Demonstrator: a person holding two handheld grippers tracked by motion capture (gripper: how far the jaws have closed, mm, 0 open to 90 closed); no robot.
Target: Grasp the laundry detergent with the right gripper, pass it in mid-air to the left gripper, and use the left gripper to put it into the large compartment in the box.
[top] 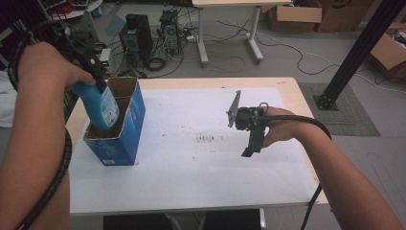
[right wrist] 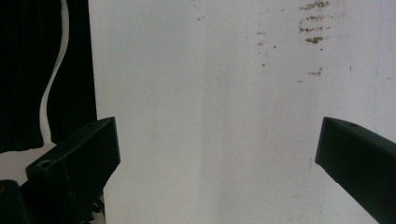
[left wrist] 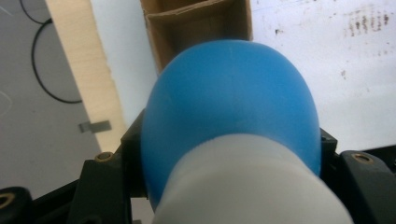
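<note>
Looking at the left gripper (top: pixel 98 79), its jaws are clamped tight on the neck end of a blue bottle (top: pixel 103 108), just under the white cap (left wrist: pixel 243 186) that you can see up close in the left gripper view. The bottle hangs bottom-down, long axis close to upright but leaning a bit, with its lower end already dipping into the near compartment of the blue cardboard box (top: pixel 119 143) that sits at the left edge of the table (top: pixel 287 91). So the whole thing comes down to this: the compartment is straight below the bottle, and the cardboard divider (left wrist: pixel 187 16) sits just beyond it, so I'd guess the next bit is a plain lowering with the bottle straightened so it doesn't catch a wall. The right gripper (top: pixel 250 143) is well apart, hovering over the white mat (top: pixel 191 163) mid-table, jaws spread wide with nothing between them, so the left hand is clearly the one doing the job.
</note>
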